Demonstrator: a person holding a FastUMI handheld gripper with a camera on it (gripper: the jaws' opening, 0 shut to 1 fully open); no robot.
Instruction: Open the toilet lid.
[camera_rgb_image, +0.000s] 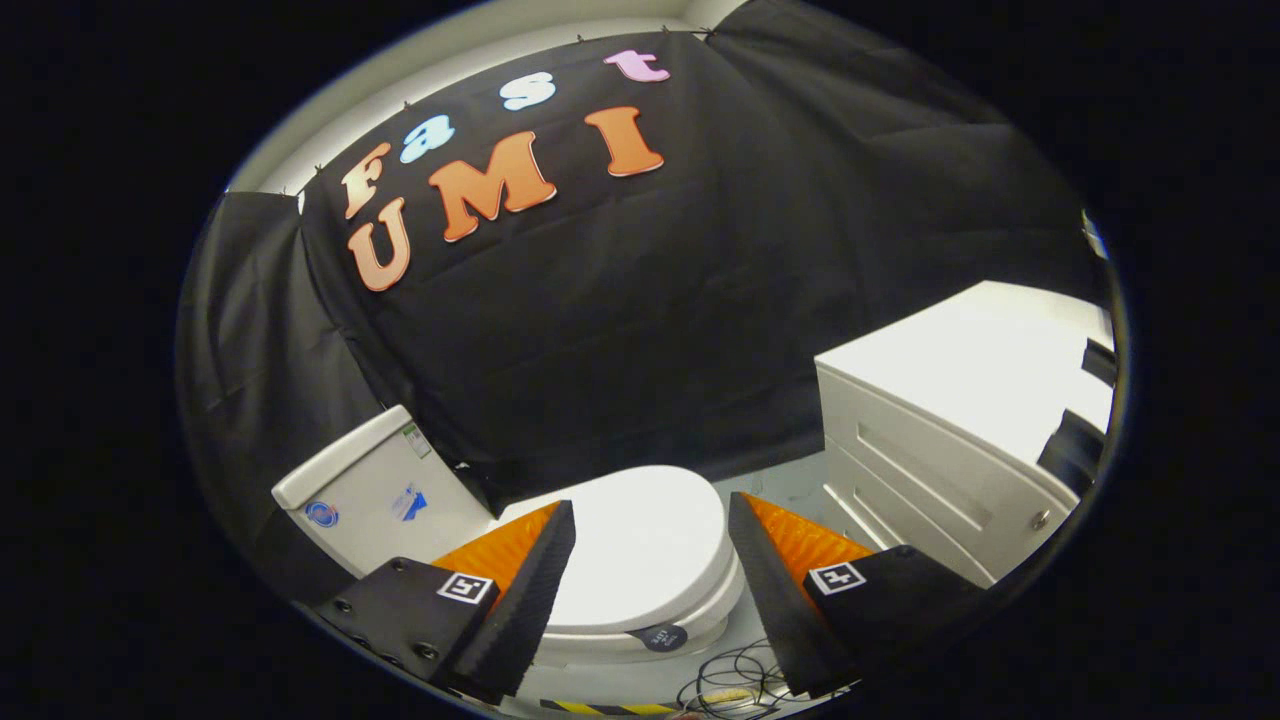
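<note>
The gripper (650, 570) has two wedge-shaped fingers (530, 600) with ribbed inner faces that taper toward their far tips, set apart with a wide gap between them. Each finger sits on a dark block base bearing a small square white tag with a black pattern (466, 587). The left base shows several round screw heads (427, 650) along its near edge.

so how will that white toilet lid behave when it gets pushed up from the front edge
The glossy white plastic toilet lid looks rigid, so it will probably swing as one piece rather than flex. It lies shut, presumably hinged near the white tank, so it should pivot, not slide. Its smooth sheen suggests the open hand-held gripper might slip.
</note>
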